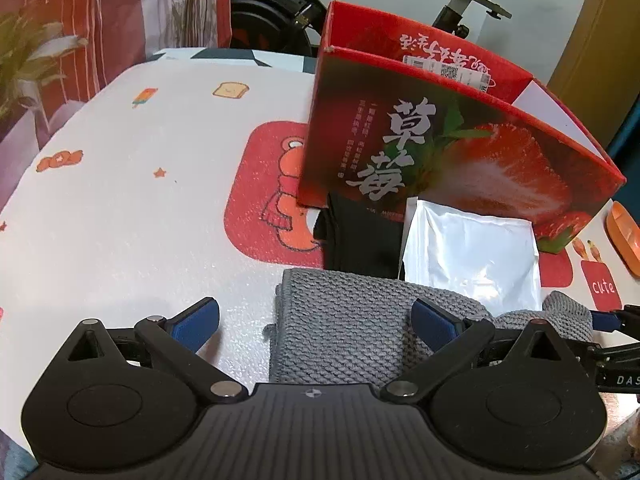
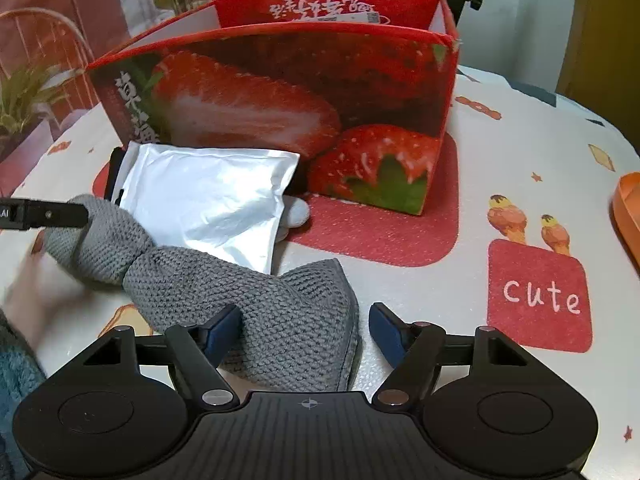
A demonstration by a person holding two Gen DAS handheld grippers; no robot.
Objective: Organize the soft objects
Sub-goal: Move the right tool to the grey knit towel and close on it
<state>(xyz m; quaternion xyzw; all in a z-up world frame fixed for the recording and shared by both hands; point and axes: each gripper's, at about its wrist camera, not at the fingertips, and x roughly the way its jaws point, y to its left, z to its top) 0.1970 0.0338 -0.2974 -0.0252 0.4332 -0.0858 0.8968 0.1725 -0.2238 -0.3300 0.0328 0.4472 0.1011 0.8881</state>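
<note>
A grey knitted cloth [image 1: 344,320] lies on the table in front of a red strawberry box [image 1: 460,148]. My left gripper [image 1: 316,324] is open, its fingers straddling the cloth's left end. My right gripper [image 2: 302,330] is open around the cloth's other end [image 2: 288,320]; its finger shows at the right edge of the left wrist view [image 1: 608,320]. A white foil pouch [image 2: 208,200] lies against the box [image 2: 280,92], partly on the cloth. A black fabric item [image 1: 356,236] lies beside the pouch [image 1: 472,256], partly hidden.
The table has a white cloth with red cartoon patches [image 2: 540,292]. An orange object [image 2: 628,216] sits at the right edge. An exercise bike [image 1: 280,8] and plants stand behind the table.
</note>
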